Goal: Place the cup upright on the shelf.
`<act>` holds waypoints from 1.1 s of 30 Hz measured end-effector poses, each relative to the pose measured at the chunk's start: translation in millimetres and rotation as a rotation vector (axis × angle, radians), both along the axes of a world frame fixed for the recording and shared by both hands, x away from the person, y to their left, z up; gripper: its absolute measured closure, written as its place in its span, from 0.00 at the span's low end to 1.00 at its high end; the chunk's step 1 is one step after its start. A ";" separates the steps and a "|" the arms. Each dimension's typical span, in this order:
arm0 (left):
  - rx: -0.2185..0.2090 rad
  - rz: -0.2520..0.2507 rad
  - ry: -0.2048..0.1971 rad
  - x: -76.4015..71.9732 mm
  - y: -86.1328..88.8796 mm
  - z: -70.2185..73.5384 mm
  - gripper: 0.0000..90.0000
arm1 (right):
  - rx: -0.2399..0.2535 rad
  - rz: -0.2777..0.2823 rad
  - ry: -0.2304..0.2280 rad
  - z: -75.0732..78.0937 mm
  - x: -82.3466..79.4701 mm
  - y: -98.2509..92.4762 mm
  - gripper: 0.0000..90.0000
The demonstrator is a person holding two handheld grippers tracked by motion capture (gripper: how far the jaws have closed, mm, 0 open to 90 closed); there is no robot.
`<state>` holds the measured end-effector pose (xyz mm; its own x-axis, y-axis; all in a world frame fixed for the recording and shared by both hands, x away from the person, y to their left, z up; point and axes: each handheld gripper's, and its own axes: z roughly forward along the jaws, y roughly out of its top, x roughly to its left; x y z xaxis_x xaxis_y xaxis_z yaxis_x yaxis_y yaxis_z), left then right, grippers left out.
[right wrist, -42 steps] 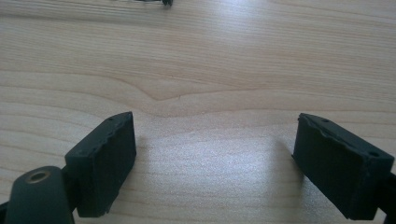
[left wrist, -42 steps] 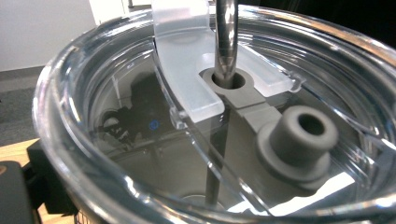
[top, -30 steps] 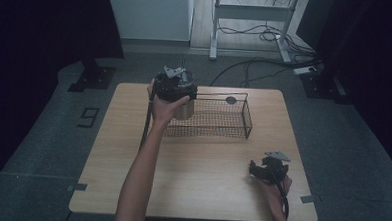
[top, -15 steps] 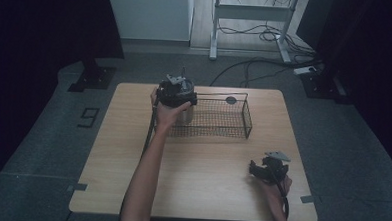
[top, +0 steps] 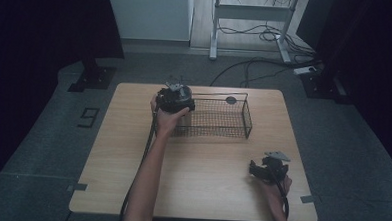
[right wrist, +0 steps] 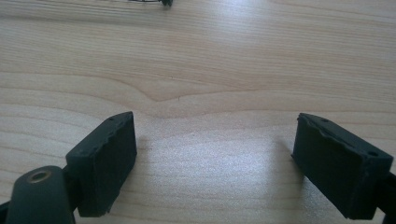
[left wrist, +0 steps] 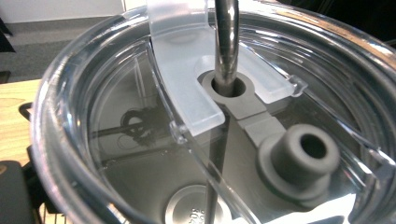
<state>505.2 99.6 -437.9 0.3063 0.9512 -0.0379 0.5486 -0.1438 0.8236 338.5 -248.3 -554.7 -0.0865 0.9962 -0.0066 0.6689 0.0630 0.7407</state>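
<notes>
- High view: left gripper fingers clamp the tumbler upright at the wire basket end, likely for placing inside;
- right gripper parked on table; fingers spread, empty

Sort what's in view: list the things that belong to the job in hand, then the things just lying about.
In the job:
- left gripper, gripping the tumbler
- metal straw through its lid
- wire basket

Lying about:
- right gripper, open and empty on the table
- small black disc by the basket's far rim
- power strip on the floor
</notes>
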 end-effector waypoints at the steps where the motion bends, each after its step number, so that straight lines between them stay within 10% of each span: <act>1: 0.008 -0.001 0.001 0.2 -0.6 -1.3 0.04 | 0.000 0.000 0.000 0.0 0.0 -0.1 0.15; 33: -0.003 -0.032 0.003 -9.6 4.2 -21.3 0.02 | -0.011 0.000 -0.004 0.2 -0.5 1.0 0.15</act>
